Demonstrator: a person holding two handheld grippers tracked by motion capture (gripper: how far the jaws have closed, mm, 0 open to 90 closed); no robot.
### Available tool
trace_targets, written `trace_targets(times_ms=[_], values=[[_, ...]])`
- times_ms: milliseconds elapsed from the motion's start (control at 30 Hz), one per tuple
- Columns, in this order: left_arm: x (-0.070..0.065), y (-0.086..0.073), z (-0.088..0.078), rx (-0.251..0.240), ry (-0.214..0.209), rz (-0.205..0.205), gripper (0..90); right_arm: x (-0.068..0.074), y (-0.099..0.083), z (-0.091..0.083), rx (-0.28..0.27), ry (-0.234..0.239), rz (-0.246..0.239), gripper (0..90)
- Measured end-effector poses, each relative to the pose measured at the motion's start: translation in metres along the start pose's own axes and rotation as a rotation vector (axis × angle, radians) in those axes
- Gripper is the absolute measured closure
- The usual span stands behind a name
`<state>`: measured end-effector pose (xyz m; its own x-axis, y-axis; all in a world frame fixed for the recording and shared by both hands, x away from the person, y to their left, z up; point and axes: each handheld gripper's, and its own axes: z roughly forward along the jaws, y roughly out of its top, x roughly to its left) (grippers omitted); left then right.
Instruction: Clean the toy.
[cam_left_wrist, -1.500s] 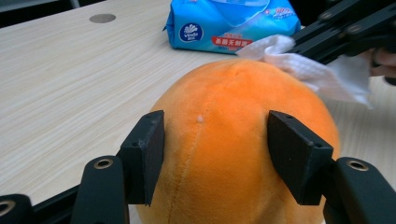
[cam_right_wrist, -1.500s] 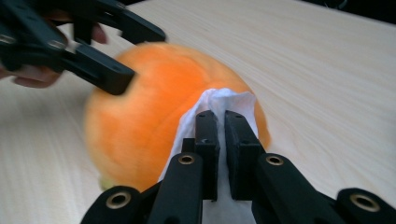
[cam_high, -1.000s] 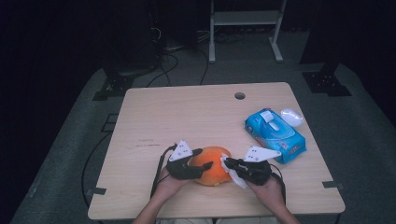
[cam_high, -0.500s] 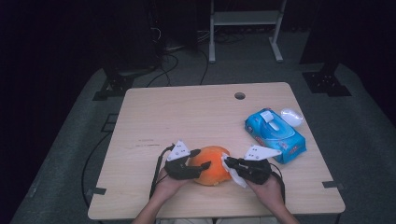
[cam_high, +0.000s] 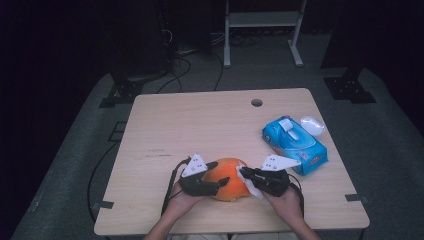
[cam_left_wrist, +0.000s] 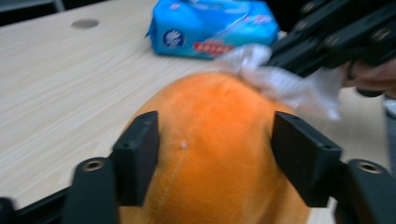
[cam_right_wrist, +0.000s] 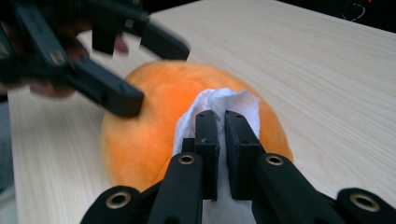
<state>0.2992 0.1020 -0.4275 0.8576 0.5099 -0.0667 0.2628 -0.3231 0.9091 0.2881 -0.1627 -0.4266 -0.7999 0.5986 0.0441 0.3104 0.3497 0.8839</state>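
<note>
An orange plush ball (cam_high: 231, 186) lies near the table's front edge. My left gripper (cam_high: 218, 173) straddles its left side. Its jaws have just been opening, and in the left gripper view they (cam_left_wrist: 215, 126) stand either side of the ball (cam_left_wrist: 210, 154) without squeezing it. My right gripper (cam_high: 242, 172) is shut on a crumpled white tissue (cam_high: 251, 188) and holds it against the ball's right side. The right gripper view shows the tissue (cam_right_wrist: 224, 100) pinched between the pads (cam_right_wrist: 222, 116) on the orange surface (cam_right_wrist: 154, 126), with the left gripper (cam_right_wrist: 154, 74) beyond.
A blue pack of wipes (cam_high: 295, 145) lies at the right of the table (cam_high: 200, 125), with a small clear lid (cam_high: 312, 125) behind it. A cable hole (cam_high: 256, 102) sits near the far edge. Metal stand legs (cam_high: 260, 30) rise behind the table.
The left gripper's jaws stand wider apart around the orange ball than before. The right gripper and tissue have barely shifted.
</note>
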Motion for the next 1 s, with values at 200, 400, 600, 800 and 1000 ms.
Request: trace_targets(times_ms=[200, 400, 600, 800, 1000], values=[[0.010, -0.004, 0.006, 0.056, -0.008, -0.093, 11.5, 0.013, -0.003, -0.001, 0.027, 0.011, -0.062, 83.6], [0.004, -0.004, 0.007, 0.066, 0.037, -0.043, 35.0, 0.004, -0.003, -0.004, 0.017, 0.014, -0.016, 83.6], [-0.009, 0.000, 0.005, -0.031, 0.109, 0.031, 47.5, 0.007, 0.012, -0.015, -0.068, -0.004, -0.025, 83.6], [-0.028, -0.001, 0.012, -0.051, 0.110, 0.123, 45.3, 0.001, 0.011, -0.011, -0.071, -0.019, -0.002, 83.6], [-0.016, 0.003, 0.003, -0.029, 0.064, 0.059, 15.6, 0.004, 0.000, 0.003, -0.023, 0.025, 0.009, 83.6]])
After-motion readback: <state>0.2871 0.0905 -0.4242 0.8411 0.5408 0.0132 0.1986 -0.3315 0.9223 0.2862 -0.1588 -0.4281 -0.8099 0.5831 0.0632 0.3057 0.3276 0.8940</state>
